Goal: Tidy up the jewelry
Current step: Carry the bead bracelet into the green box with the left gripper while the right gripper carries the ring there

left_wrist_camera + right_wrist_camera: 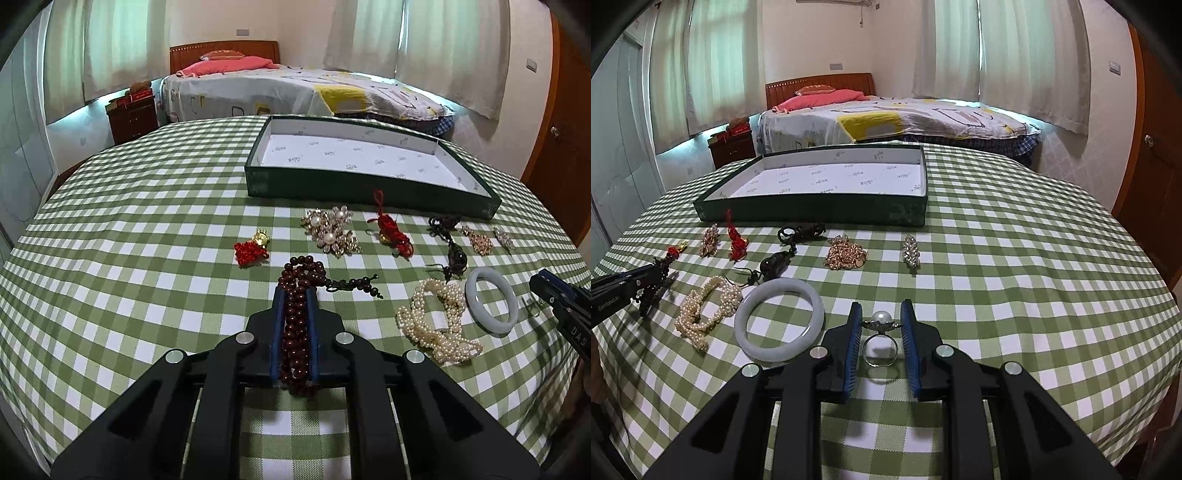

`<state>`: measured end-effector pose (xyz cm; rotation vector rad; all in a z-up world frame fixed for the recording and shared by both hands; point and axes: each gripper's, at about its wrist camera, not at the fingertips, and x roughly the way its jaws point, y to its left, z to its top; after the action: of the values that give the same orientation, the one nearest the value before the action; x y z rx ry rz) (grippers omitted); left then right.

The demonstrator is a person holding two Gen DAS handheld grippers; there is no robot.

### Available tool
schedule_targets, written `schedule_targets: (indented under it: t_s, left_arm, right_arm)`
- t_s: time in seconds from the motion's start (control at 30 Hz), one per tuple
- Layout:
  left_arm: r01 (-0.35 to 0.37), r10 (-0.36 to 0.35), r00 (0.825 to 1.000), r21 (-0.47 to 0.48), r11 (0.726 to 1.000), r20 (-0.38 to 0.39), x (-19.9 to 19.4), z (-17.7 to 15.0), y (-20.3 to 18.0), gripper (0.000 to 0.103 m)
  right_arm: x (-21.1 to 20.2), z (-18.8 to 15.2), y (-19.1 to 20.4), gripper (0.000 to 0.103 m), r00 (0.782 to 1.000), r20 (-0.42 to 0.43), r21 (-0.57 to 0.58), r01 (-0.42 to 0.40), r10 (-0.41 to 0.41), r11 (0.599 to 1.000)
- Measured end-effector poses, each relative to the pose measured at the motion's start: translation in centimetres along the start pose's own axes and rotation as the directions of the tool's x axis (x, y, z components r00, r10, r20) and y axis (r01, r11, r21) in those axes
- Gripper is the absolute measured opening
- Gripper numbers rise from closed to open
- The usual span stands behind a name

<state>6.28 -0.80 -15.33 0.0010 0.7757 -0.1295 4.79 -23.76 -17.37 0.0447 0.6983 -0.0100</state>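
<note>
Left claw [295, 295] is clamped on the dark red bead strand [295, 325], and the strand's long axis runs straight along the fingers, so the beads trail out past the tips with a loop bunched just beyond and a dark tassel end off to the right. Right claw [881, 314] is closed in around the pearl ring [881, 339]; the band stands upright between the blue pads with the pearl toward the tips, though whether the pads actually press the band I cannot tell.

Just left of the right claw lies the pale bangle [779, 325], almost touching its finger, and past that the pearl strands [709, 310], sitting between the two claws.

Further out, a row of small pieces: red knots, brooches, a dark cord pendant, a gold chain heap [846, 254].

Beyond them, the green tray [369, 188]. Nothing in it, just white printed lining. It sits ahead and right of the left claw, ahead and left of the right one, so both loads need to travel forward over that row.
</note>
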Motion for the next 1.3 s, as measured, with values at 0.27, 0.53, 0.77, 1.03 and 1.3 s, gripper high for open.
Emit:
schedule_targets:
  t_s: [0.27, 0.53, 0.77, 1.03, 1.3]
  left_arm:
    - [0.012, -0.012, 1.0, -0.016, 1.0, 0.024, -0.6, 0.7, 0.4, 0.011]
    - [0.033, -0.032, 0.998, -0.036, 0.999, 0.045, -0.8, 2.9, 0.3, 0.011]
    - [0.073, -0.072, 0.995, -0.021, 0.997, 0.071, 0.1, 6.6, -1.0, 0.011]
    - [0.084, -0.082, 0.991, -0.011, 0.996, 0.106, 3.3, 12.0, -2.0, 0.011]
    - [0.081, -0.081, 0.997, -0.006, 0.997, 0.017, 10.1, 14.6, -2.3, 0.011]
  right_arm:
    - [-0.3, 0.6, 0.0, 0.022, 1.0, 0.018, 0.012, -0.008, 0.008, 1.0]
    - [-0.8, 2.4, 0.1, 0.022, 0.998, 0.056, 0.021, -0.023, 0.022, 1.0]
    - [-0.2, 5.8, 0.3, 0.022, 0.994, 0.093, 0.035, -0.056, 0.053, 0.998]
    - [2.1, 11.4, 1.1, 0.022, 0.985, 0.159, 0.008, -0.062, 0.06, 0.998]
    - [8.0, 13.5, 0.8, 0.022, 0.995, 0.084, 0.012, -0.06, 0.058, 0.998]
